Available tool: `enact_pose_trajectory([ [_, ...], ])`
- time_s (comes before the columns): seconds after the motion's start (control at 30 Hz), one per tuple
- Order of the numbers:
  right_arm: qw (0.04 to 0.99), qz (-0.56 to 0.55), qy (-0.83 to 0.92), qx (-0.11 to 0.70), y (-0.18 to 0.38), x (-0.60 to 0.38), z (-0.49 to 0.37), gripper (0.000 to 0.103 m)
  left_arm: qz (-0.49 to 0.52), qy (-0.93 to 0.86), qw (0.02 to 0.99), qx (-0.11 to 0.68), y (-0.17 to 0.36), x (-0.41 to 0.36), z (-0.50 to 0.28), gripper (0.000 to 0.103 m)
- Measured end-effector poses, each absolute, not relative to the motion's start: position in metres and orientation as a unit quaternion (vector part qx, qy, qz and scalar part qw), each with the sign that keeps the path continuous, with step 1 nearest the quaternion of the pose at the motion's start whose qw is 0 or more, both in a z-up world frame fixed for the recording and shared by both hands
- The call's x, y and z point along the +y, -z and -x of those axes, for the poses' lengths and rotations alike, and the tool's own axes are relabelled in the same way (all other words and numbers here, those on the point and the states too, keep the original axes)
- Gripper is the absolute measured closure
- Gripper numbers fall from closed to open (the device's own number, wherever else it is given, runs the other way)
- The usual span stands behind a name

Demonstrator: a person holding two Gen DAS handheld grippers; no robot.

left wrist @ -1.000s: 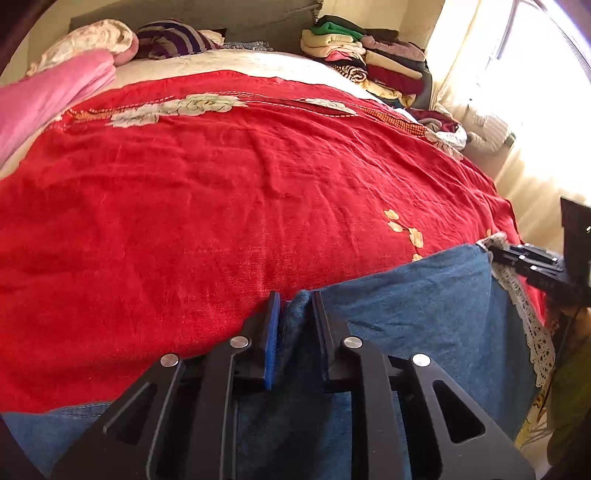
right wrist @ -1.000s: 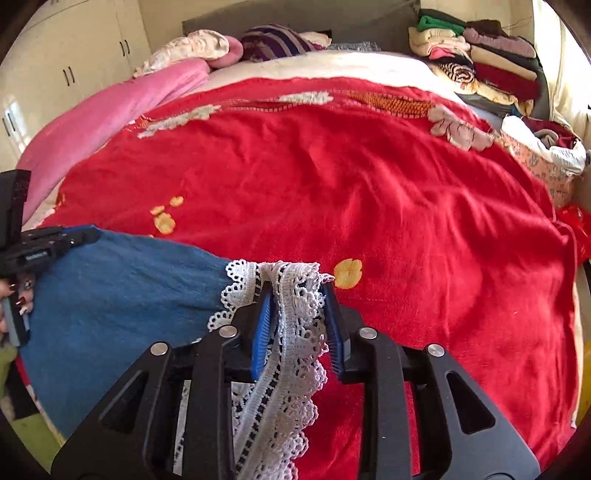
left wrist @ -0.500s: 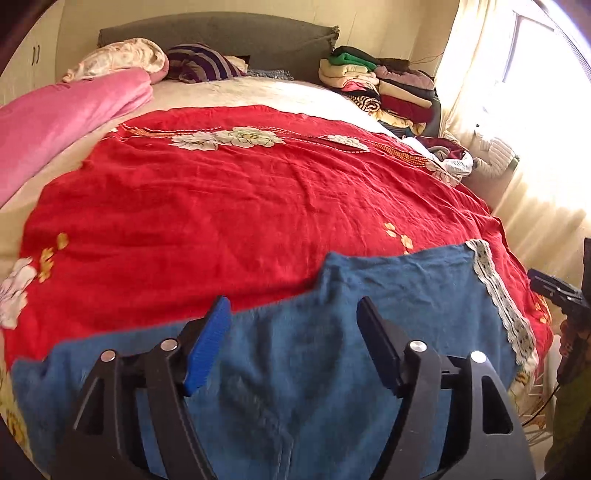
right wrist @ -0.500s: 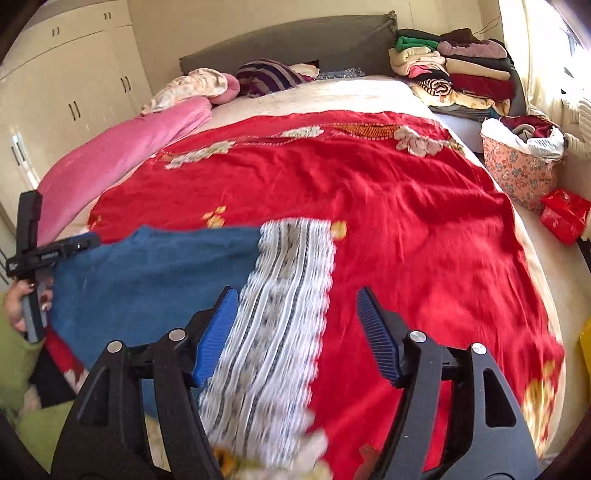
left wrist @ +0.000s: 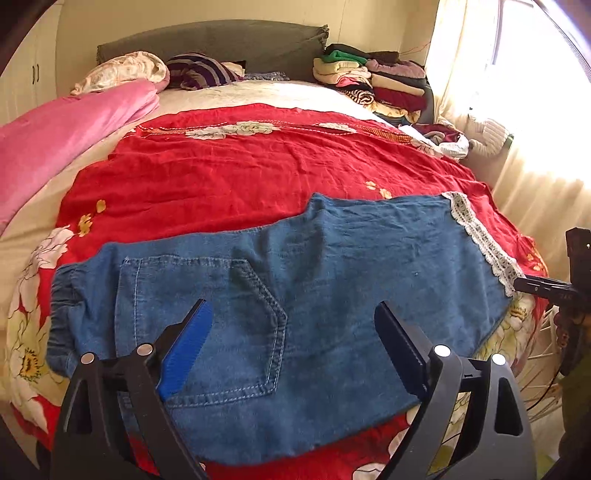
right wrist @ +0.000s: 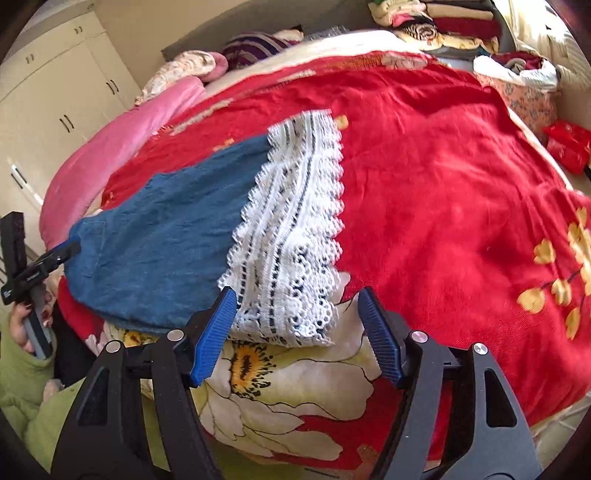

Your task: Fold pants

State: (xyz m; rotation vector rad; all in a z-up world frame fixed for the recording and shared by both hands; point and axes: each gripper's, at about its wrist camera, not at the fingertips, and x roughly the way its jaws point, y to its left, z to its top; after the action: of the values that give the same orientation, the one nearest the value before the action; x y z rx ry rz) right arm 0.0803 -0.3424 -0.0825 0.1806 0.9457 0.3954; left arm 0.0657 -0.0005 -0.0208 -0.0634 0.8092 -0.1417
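Both grippers, left (left wrist: pixel 293 325) and right (right wrist: pixel 297 317), just spread, empty; blue denim pants (left wrist: pixel 295 288) released. Risk: white lace hem (right wrist: pixel 291 236) overhanging bed edge drags fold askew.

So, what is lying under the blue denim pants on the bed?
The denim pants lie flat on a red bedspread with large printed flowers, which shows all around them. Whether anything else lies beneath the denim cannot be seen, because the fabric covers that part.

Jeans (left wrist: pixel 332 295): near hem hidden behind left gripper (left wrist: pixel 291 332) fingers (left wrist: pixel 188 343); bed (right wrist: pixel 443 166) foot cut off by frame; clothes pile (right wrist: pixel 443 18) beyond bed cropped, blurry.
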Motion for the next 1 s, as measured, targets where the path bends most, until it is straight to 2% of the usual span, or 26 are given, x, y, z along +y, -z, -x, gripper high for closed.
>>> enact_pose_trajectory([
  [0.03, 0.861, -0.095, -0.191, 0.463, 0.088, -0.341, -0.083, 0.041, 0.023, 0.061, 0.917, 0.393, 0.022, -0.001, -0.064, 0.014],
  [0.07, 0.86, -0.097, -0.193, 0.463, 0.09, -0.34, -0.084, 0.046, 0.014, 0.051, 0.917, 0.396, 0.024, 0.0, -0.065, 0.014],
  [0.1, 0.859, -0.097, -0.202, 0.46, 0.091, -0.338, -0.084, 0.074, 0.008, 0.04, 0.915, 0.401, 0.028, 0.0, -0.067, 0.014],
  [0.13, 0.853, -0.104, -0.227, 0.459, 0.092, -0.336, -0.085, 0.085, 0.002, 0.027, 0.913, 0.408, 0.033, 0.002, -0.069, 0.014],
  [0.3, 0.864, -0.077, -0.232, 0.439, 0.08, -0.336, -0.072, 0.092, -0.008, -0.014, 0.902, 0.432, 0.052, 0.013, -0.078, 0.014],
  [0.43, 0.871, -0.029, -0.206, 0.445, 0.081, -0.335, -0.061, 0.092, 0.009, -0.018, 0.898, 0.439, 0.059, 0.022, -0.082, 0.014],
  [0.6, 0.869, -0.046, -0.195, 0.452, 0.09, -0.345, -0.063, 0.087, 0.014, -0.015, 0.897, 0.442, 0.062, 0.025, -0.083, 0.014],
  [0.67, 0.871, -0.054, -0.196, 0.448, 0.087, -0.348, -0.059, 0.082, 0.014, -0.015, 0.897, 0.441, 0.061, 0.023, -0.081, 0.014],
  [0.73, 0.878, -0.045, -0.193, 0.435, 0.079, -0.352, -0.05, 0.068, 0.015, -0.014, 0.9, 0.436, 0.056, 0.02, -0.077, 0.014],
  [0.87, 0.904, -0.025, -0.179, 0.387, 0.054, -0.36, -0.033, 0.061, 0.039, 0.01, 0.908, 0.416, 0.032, 0.014, -0.073, 0.014],
  [0.93, 0.917, -0.012, -0.183, 0.353, 0.037, -0.355, -0.027, 0.05, 0.038, 0.019, 0.91, 0.411, 0.022, 0.006, -0.075, 0.014],
  [1.0, 0.923, 0.002, -0.196, 0.331, 0.027, -0.344, -0.025, 0.044, 0.037, 0.031, 0.912, 0.407, 0.014, -0.003, -0.079, 0.014],
])
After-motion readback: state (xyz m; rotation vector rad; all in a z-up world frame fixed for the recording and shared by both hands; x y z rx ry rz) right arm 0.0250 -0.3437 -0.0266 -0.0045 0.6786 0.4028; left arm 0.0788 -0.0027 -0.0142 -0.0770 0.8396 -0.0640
